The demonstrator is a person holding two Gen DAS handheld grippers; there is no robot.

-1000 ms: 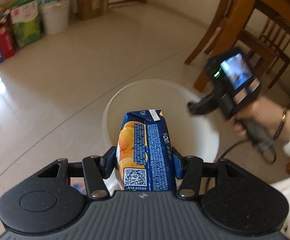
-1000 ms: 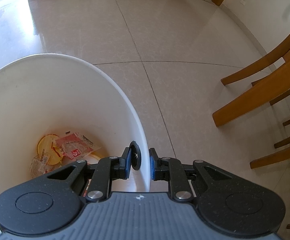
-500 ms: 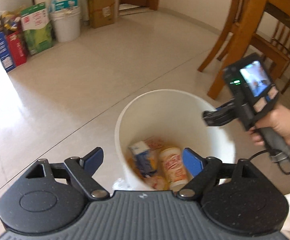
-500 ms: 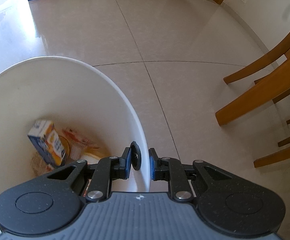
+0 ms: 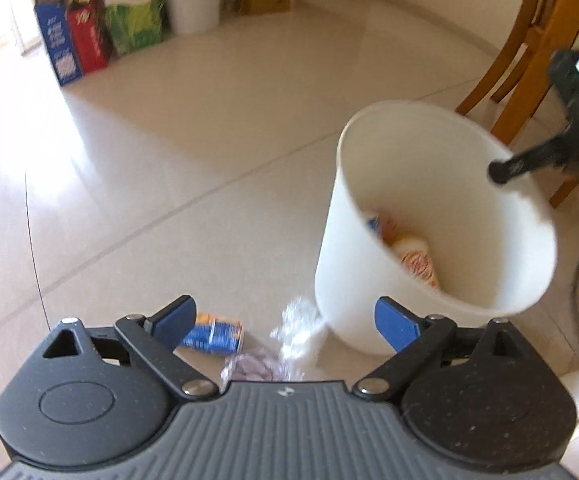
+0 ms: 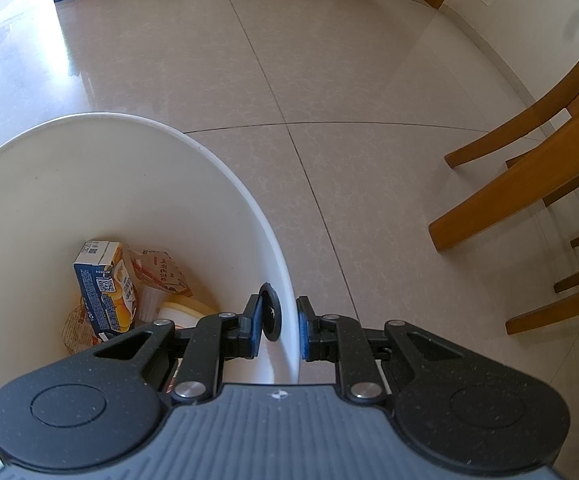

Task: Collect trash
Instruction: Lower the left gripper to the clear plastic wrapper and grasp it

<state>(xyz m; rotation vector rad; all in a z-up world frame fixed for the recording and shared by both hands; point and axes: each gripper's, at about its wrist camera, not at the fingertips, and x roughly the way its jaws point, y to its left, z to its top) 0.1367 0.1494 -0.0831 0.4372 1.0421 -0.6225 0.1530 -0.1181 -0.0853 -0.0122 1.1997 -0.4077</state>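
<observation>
Room: pale glossy tiled floor [image 5: 217, 128], wooden chair legs [image 6: 521, 184] beyond the bin on one side, coloured boxes [image 5: 85, 36] against the far wall.
Bin: white plastic bin [image 5: 373, 240], the landmark for everything below; it stands on the floor and looks blurred in the left wrist view.
Right gripper: right gripper [image 6: 277, 320] pressed together on the bin's rim, one pad inside the wall and one outside, pinching it.
Left gripper: left gripper [image 5: 285, 320] empty, jaws opening and spread wide, pointing down at the floor just beside the bin's base.
Inside the bin: juice carton [image 6: 103, 284], crumpled wrappers [image 6: 161, 272] and a pale cup [image 6: 149, 304] lie at the bottom.
Trash outside the bin: small blue and orange pack [image 5: 215, 332] on the floor near the base; a crinkled clear plastic wrapper [image 5: 297, 324] touching or nearly touching the base; part of a clear bag with pale pieces [image 5: 249, 368] beside it.
Risk, thin plastic: the clear wrapper is likely flimsy and could slip from the pads or be missed.
Risk, bin: a pull on the rim grip could tip it and spill the contents.
Risk, crowding: the bag and wrapper lie close, so one grab may catch both or neither.
Risk, collision: a low reach near the base could knock the bin.
</observation>
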